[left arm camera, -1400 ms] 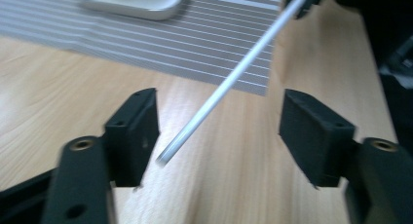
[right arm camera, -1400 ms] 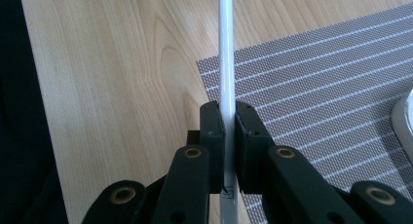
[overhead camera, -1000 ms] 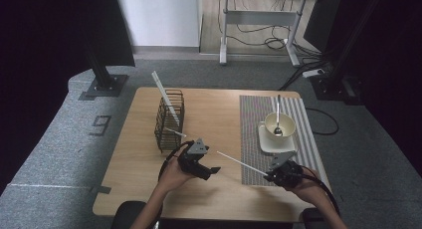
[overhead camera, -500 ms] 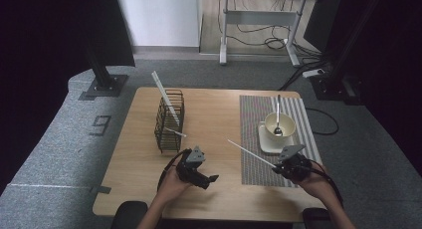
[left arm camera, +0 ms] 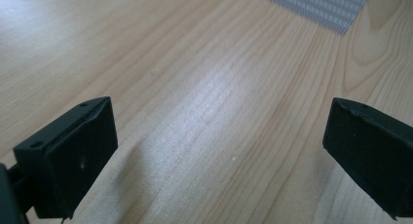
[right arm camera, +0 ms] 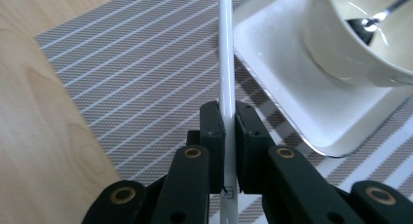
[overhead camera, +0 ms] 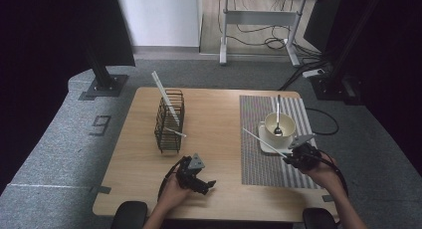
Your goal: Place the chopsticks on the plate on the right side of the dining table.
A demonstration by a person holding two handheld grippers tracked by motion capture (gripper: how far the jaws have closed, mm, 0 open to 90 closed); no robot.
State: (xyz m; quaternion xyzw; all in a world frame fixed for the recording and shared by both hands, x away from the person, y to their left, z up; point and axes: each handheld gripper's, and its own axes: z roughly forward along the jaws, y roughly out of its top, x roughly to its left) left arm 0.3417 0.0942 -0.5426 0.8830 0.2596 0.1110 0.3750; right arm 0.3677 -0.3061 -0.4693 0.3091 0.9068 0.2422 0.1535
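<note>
Now that my right gripper [right arm camera: 229, 119], clamped on the white chopstick [overhead camera: 263, 143], has carried it beside the bowl [overhead camera: 279, 125], my open, empty left gripper [overhead camera: 200, 181] has retreated, handoff done.

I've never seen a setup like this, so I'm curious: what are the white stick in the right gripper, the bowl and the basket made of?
The white stick looks like glossy plastic: smooth, with a long highlight. It might be a chopstick. The bowl seems glazed ceramic, cream and shiny with reflections. The basket appears to be dark metal wire: thin bars with open gaps. The right gripper is clamped on the stick.
</note>
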